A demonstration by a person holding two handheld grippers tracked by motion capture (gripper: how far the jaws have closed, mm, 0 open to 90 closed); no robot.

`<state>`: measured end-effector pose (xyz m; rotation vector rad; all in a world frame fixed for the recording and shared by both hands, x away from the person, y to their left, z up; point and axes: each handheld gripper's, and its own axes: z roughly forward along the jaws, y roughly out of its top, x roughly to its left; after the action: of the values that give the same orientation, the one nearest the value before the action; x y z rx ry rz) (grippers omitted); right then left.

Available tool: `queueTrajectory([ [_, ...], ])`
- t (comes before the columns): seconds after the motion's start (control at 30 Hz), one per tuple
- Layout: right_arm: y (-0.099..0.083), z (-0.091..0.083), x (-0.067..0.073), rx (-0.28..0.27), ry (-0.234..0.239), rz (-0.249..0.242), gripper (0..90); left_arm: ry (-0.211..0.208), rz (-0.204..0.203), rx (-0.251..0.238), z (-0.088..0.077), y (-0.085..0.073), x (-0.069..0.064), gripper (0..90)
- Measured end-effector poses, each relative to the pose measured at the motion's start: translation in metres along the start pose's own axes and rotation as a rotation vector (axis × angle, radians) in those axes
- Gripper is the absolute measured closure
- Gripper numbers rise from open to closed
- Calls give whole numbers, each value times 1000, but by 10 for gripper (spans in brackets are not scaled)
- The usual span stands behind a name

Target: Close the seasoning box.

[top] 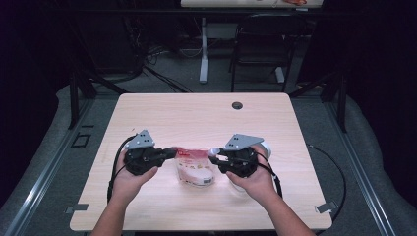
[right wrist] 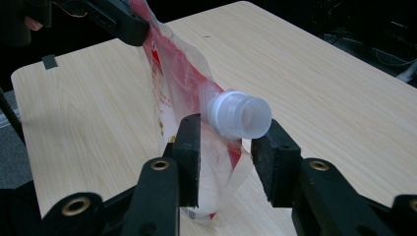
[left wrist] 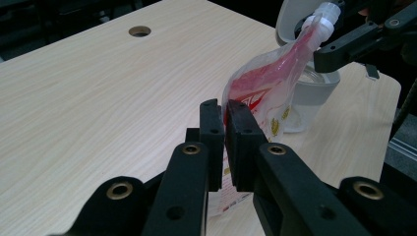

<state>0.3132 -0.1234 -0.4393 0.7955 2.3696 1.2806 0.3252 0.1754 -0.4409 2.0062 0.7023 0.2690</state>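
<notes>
A clear pouch (top: pixel 194 168) with red and white print hangs stretched between both grippers just above the light wood table (top: pixel 196 115). My left gripper (top: pixel 172 153) (left wrist: pixel 222 108) is shut on the pouch's (left wrist: pixel 265 83) flat corner, which is pinched thin between the pads. My right gripper (top: pixel 214 155) (right wrist: pixel 228 129) is shut on the neck below the white spout cap (right wrist: pixel 241 115) (left wrist: pixel 327 12). The pouch (right wrist: pixel 179 83) runs up from that cap to the other gripper's jaw (right wrist: pixel 123 22) at the top left. The pouch's bottom sags toward the tabletop.
A clear cup with a grey-white lid (left wrist: pixel 310 86) (top: pixel 266 146) stands just behind the right gripper. A round cable hole (top: pixel 237 105) (left wrist: pixel 139 31) sits near the table's far edge. Cables trail off both sides; a chair (top: pixel 260 39) stands beyond the table.
</notes>
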Motion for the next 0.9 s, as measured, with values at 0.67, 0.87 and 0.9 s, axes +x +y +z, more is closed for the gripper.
queueTrajectory([
  [0.67, 23, -19, -1, -16, 11, -52, 556, -5, -12, -20, -12, -1, 3, 658],
  [0.87, 36, -14, 5, -4, 47, -112, 534, 4, -22, -23, -18, -4, 6, 645],
  [0.9, 36, -14, 5, -4, 47, -112, 534, 4, -22, -23, -18, -4, 6, 643],
])
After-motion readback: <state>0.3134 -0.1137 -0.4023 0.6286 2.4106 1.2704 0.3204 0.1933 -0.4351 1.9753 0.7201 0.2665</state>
